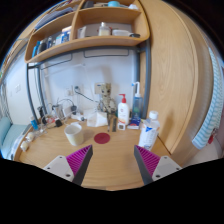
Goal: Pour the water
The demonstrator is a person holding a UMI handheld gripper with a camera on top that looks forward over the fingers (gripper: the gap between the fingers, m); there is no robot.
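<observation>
We see our gripper with jaws spread and holding nothing, above the wooden desk, the white cup standing beyond the fingers.

The claw shows only its two finger ends; the rest is cut off at 6 o'clock. The table runs out of view between and under the fingers. Small items crowding the back of the table at 9 o'clock are too small to name. The things on the shelf at 12 o'clock are likewise too small to tell, and its top tier is cut off. Labels on the bottles at 3 o'clock cannot be read. A pale shape at the far 9 o'clock edge is cut off.
</observation>
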